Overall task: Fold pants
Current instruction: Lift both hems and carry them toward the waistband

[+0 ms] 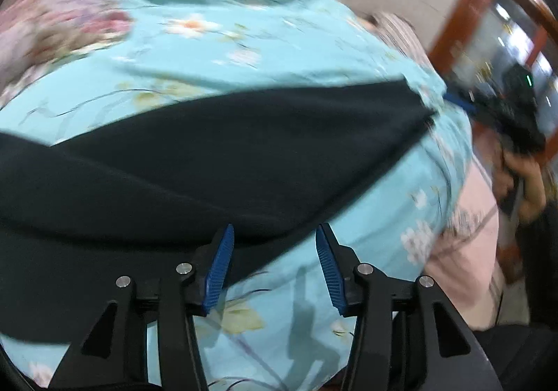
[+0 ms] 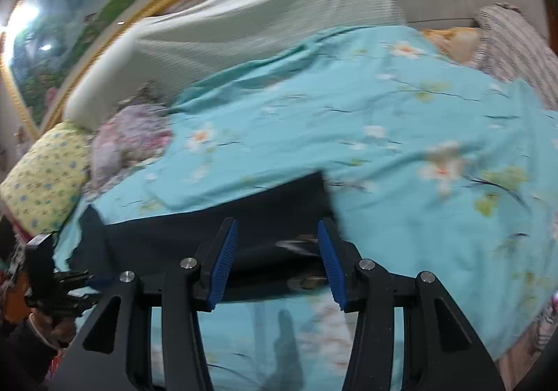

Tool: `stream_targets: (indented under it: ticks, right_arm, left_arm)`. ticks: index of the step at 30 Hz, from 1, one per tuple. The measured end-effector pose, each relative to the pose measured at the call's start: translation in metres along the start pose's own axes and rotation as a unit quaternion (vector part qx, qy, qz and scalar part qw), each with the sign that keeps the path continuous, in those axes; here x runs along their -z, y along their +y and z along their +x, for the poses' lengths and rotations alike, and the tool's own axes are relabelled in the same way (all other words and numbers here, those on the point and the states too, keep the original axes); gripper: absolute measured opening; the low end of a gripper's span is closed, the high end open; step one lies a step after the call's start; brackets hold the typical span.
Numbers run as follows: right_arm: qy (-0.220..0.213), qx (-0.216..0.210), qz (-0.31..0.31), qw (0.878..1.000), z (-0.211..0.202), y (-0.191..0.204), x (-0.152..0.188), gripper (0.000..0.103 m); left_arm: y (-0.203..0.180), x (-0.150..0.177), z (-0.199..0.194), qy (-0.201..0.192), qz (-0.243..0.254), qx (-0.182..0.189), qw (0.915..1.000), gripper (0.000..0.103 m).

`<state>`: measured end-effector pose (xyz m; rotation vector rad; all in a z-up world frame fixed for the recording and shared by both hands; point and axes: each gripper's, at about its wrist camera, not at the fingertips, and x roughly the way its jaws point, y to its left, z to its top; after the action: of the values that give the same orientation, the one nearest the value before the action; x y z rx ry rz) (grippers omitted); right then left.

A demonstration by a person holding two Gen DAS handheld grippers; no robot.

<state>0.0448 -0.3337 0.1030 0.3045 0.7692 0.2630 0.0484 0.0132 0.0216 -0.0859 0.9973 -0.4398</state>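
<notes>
The left gripper [image 1: 273, 265] hangs with jaws apart, empty, over the near edge of the dark pants [image 1: 209, 164]. The right gripper [image 2: 277, 262], equally released, faces the waistband end. The pants lie flat on the floral bedspread [image 2: 401, 147], apparently spread out ready for folding.

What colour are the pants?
Dark navy, nearly black, plain pants; best seen in the left wrist view.

Dark pants [image 1: 216, 161] lie spread on the bed's turquoise floral cover [image 2: 401, 133]
</notes>
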Motion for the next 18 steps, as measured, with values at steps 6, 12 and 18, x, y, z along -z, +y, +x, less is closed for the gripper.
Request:
stream_targets:
  ticks: [6,12,18]
  right_arm:
    - [0.029,-0.078,-0.036,0.996,0.032,0.057,0.007,0.049]
    - [0.073,-0.140,-0.062,0.986,0.070,0.106,0.019,0.049]
    - [0.116,-0.198,-0.097,0.968,0.104,0.159,0.027,0.049]
  left_arm:
    - [0.050,-0.018,-0.033,-0.030,-0.103,-0.063,0.9923,0.059]
    - [0.108,-0.041,-0.057,-0.031,-0.187,-0.126,0.9737,0.063]
    - [0.160,-0.068,-0.060,-0.007,-0.259,-0.180,0.9490,0.066]
